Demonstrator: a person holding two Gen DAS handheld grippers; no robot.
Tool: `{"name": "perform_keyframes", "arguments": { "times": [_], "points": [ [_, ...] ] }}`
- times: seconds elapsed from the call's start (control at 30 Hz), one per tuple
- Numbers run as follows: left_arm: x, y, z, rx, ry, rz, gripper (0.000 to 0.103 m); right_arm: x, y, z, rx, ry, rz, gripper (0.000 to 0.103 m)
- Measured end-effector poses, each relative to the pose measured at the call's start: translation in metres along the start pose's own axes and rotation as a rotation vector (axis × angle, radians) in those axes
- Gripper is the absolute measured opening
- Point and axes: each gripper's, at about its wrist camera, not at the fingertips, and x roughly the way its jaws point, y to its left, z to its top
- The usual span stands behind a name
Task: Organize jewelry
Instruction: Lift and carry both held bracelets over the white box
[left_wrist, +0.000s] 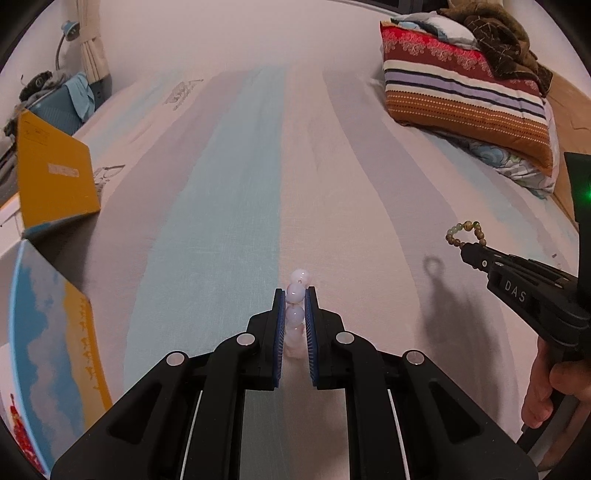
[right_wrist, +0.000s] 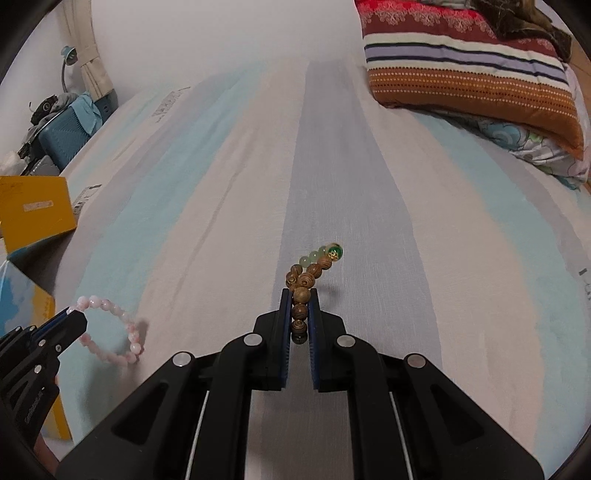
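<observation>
Both tongs loaded: left tongs (left_wrist: 295, 295) clamped on the pink bracelet (left_wrist: 296, 314), right tongs (right_wrist: 298, 295) clamped on the wood bracelet (right_wrist: 308, 280) — each loop hangs clear above the bed (left_wrist: 229, 184), shadows below. I read the step as carrying both to the box (left_wrist: 55, 181) off to the left. To do it well I'd keep the squeeze steady, since round beads can roll out from between the flat pads, move level and slow so the loops don't swing, and send the left one in first to keep the tongs from crossing. From the left wrist view most of the pink loop is hidden behind the fingers; the right view shows it whole. The box is cut off at the frame edge — can't tell whether the near blue-and-yellow piece is its lid, or see any compartments inside.
</observation>
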Motion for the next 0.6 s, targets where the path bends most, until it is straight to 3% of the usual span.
{"name": "perform_keyframes", "arguments": {
  "times": [0.6],
  "points": [
    [-0.071,-0.002,-0.018,0.006,-0.04,0.015,0.01,-0.083,0.02,-0.031,-0.039,-0.045,0.0,0.007]
  ]
}}
